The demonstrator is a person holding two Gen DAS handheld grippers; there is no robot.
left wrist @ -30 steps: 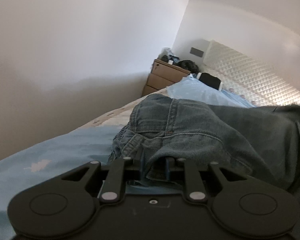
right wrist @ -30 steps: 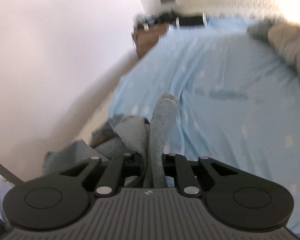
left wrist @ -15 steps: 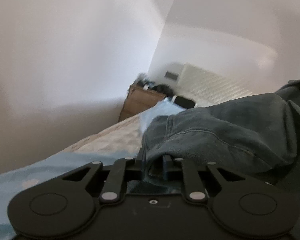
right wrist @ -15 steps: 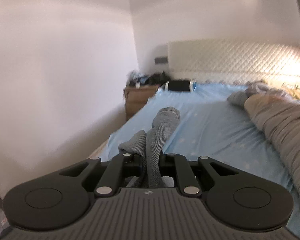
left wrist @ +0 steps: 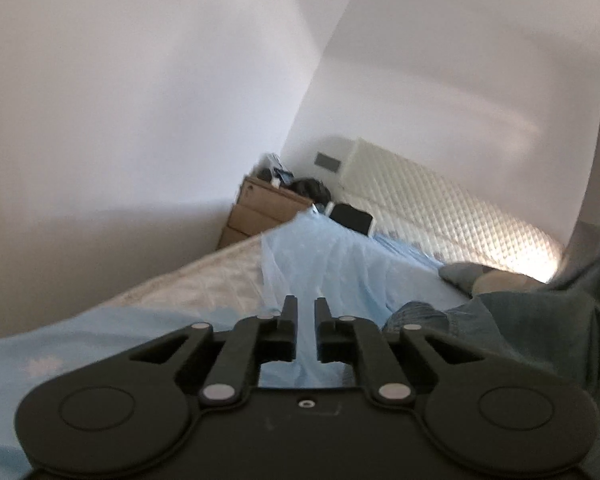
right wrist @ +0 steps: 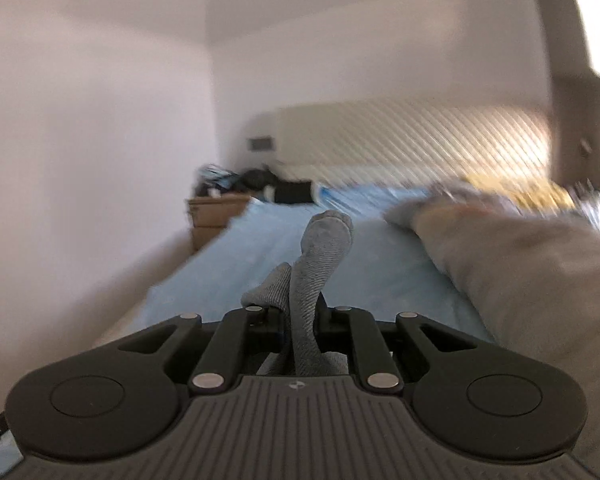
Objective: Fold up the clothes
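In the left wrist view my left gripper point(left wrist: 304, 312) is open and empty, with a narrow gap between its fingers, above the light blue bed sheet point(left wrist: 340, 264). The blue denim jeans point(left wrist: 540, 328) lie bunched to its right, apart from the fingers. In the right wrist view my right gripper point(right wrist: 302, 312) is shut on a grey knitted garment point(right wrist: 320, 256), whose end stands up between the fingers above the bed sheet point(right wrist: 260, 264).
A wooden nightstand point(left wrist: 256, 212) with dark clutter stands by the wall at the bed's far corner. A quilted white headboard point(left wrist: 440, 216) runs along the back. A grey-beige blanket pile point(right wrist: 532, 280) lies on the right. The bare mattress point(left wrist: 204, 284) shows at the left edge.
My left gripper has let go of the jeans and opened; the jeans now lie to its right. My right gripper keeps its hold on the grey garment and has swung slightly, blurring the view.
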